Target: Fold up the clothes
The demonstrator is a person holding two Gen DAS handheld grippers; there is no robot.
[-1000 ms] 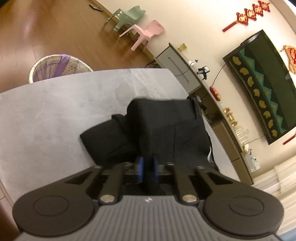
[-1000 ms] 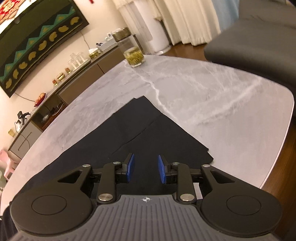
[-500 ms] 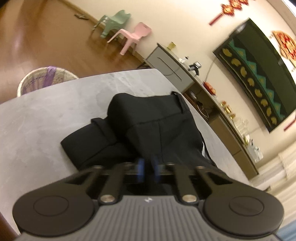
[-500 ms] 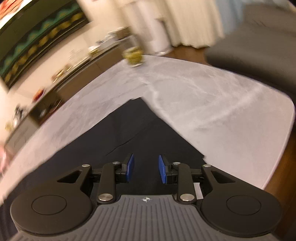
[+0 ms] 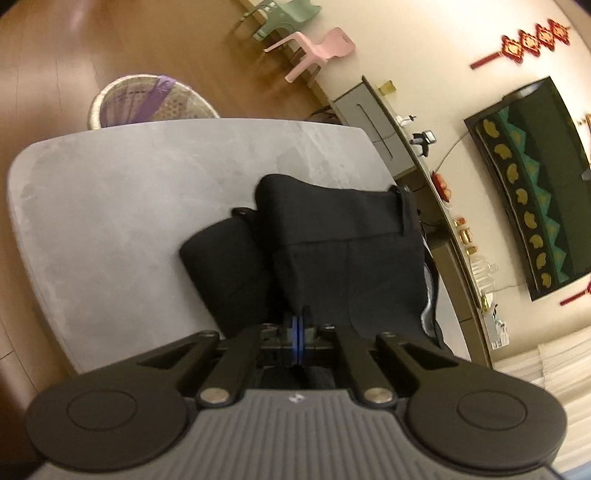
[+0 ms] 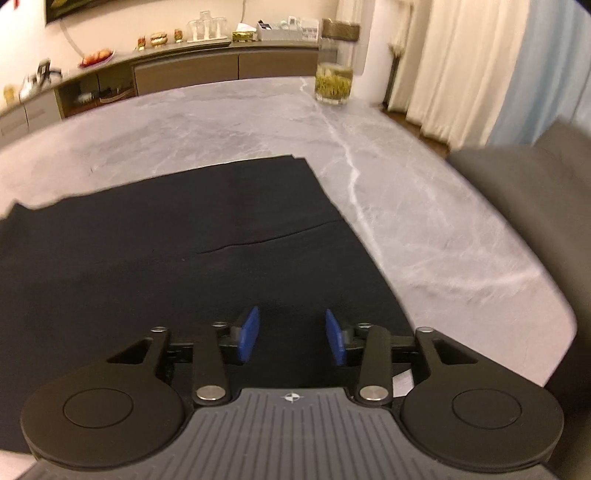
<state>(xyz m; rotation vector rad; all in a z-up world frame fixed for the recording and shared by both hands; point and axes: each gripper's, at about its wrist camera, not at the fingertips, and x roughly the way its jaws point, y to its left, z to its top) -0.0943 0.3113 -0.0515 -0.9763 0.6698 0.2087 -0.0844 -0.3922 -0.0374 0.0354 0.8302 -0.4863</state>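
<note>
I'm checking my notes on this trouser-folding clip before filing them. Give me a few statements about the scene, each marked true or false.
1. The left claw is shut. True.
2. The right claw is clamped shut. False: its blue pads stand apart above the black trousers.
3. A glass vase stands on the grey table. True.
4. The trousers are white. False: black.

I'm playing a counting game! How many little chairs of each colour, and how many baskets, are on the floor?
Green chair: 1
Pink chair: 1
Basket: 1
Total: 3
</note>
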